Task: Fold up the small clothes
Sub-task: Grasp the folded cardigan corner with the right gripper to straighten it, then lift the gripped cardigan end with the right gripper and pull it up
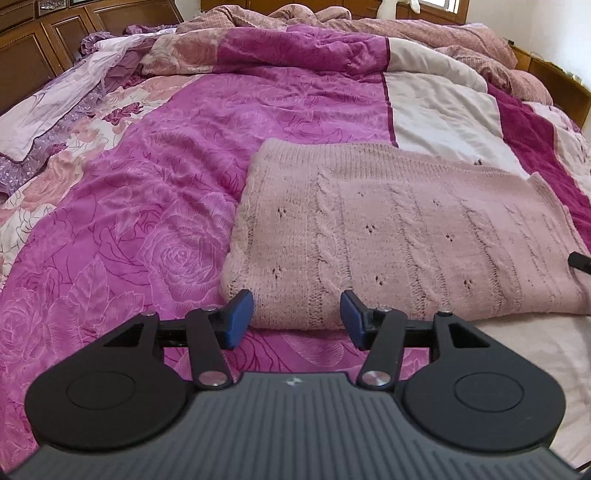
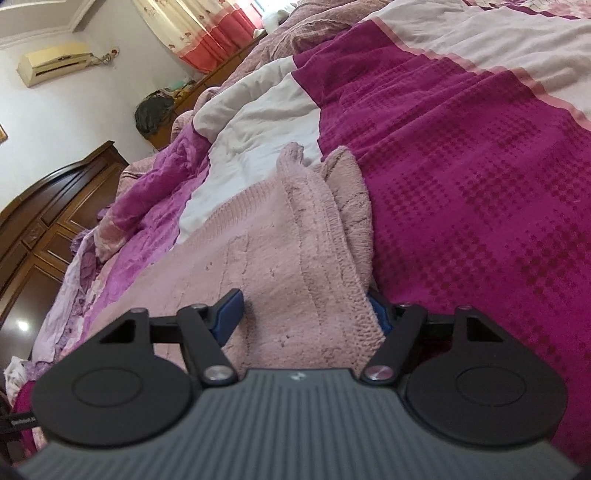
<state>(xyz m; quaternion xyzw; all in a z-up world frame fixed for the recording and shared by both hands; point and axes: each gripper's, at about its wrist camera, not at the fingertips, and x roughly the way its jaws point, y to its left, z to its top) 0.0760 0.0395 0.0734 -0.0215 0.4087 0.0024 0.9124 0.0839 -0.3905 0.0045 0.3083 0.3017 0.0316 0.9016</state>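
A pale pink cable-knit sweater (image 1: 388, 236) lies folded flat on the magenta bedspread (image 1: 140, 206). My left gripper (image 1: 297, 317) is open, its blue pads on either side of the sweater's near left edge. My right gripper (image 2: 306, 314) is open around the sweater's edge (image 2: 288, 258): the left pad (image 2: 229, 314) rests on top of the knit, the right pad is mostly hidden under the fabric. A tip of the right gripper shows at the right edge of the left wrist view (image 1: 580, 260).
Rumpled quilts and a pink blanket (image 1: 369, 33) pile up at the far side of the bed. A dark wooden wardrobe (image 2: 44, 229) stands to the left. A white sheet patch (image 1: 443, 122) lies beyond the sweater.
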